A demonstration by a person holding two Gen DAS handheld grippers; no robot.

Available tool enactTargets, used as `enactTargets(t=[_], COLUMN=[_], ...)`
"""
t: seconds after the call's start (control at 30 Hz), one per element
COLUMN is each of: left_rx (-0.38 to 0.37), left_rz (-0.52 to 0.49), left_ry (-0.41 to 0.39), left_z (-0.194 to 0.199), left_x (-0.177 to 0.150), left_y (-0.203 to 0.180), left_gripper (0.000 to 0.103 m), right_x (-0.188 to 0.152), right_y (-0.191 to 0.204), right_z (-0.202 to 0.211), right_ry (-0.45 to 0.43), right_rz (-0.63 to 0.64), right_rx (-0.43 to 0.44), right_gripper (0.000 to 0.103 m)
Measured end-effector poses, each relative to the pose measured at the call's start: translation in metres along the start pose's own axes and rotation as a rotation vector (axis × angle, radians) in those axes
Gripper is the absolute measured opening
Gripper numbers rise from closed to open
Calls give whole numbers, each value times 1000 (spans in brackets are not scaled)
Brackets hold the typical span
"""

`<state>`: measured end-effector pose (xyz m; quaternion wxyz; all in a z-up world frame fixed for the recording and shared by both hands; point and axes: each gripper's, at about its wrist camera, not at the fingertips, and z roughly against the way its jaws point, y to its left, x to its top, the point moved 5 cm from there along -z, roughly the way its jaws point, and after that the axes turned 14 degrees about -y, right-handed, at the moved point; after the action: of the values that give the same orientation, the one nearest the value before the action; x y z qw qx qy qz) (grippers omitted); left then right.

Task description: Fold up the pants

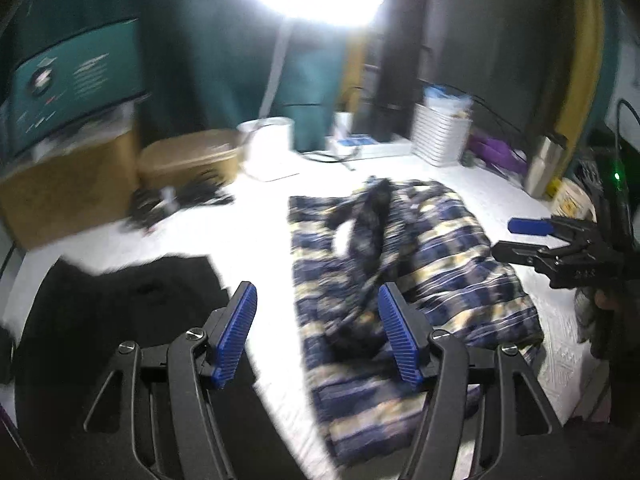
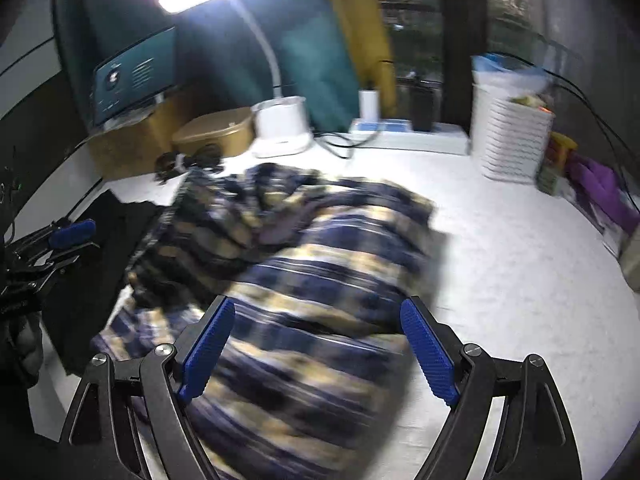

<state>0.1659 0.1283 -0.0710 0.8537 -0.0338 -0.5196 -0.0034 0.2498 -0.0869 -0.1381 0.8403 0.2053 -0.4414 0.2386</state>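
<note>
We find bare white worktop [image 2: 500, 248] open to the right of the plaid pants [image 2: 304, 264], up to the white slatted basket [image 2: 514, 136] and purple cloth [image 2: 600, 188]. On their left a black garment [image 1: 132, 300] covers the surface. Cardboard boxes [image 1: 76, 192], tangled cables [image 1: 176, 200] and the lamp base [image 2: 282, 126] block the far edge.

Motion blur smears the plaid pants [image 2: 304, 272].

The right gripper [image 2: 316, 344] fills the bottom of the frame, its blue pads [image 2: 208, 344] spread wide with nothing pinched, above navy-and-cream plaid pants [image 2: 304, 248] heaped at centre on a white table [image 2: 520, 248]. The left gripper [image 2: 66, 240] shows at the left edge beside a black garment [image 2: 100, 248].
</note>
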Motion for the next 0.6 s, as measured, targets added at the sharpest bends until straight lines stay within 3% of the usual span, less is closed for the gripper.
enactTargets(t=[0.17,0.27,0.33,0.57,0.6], left_rx=[-66,-113,-128,-153,-156], left_rz=[-127,-197,-226,-270,-256], left_ry=[12,34,54,156,152], left_z=[-35,-60,-76,-116,-119], left_x=[16,21,24,17,18], left_y=[-29,-39,-42,-38,-35], left_gripper=[63,63,63,63,62], right_x=[0,2,7,25,28], right_y=[-30,-37,-40,-41,-44], right_z=[3,-3,-11,-44,-52], right_ry=[-26,-31,-32,-48,-44], right_rz=[-50,-41,-33,-5,-7], right_rx=[-9,-3,-1,44,53], right_gripper=[85,70,66,62,52])
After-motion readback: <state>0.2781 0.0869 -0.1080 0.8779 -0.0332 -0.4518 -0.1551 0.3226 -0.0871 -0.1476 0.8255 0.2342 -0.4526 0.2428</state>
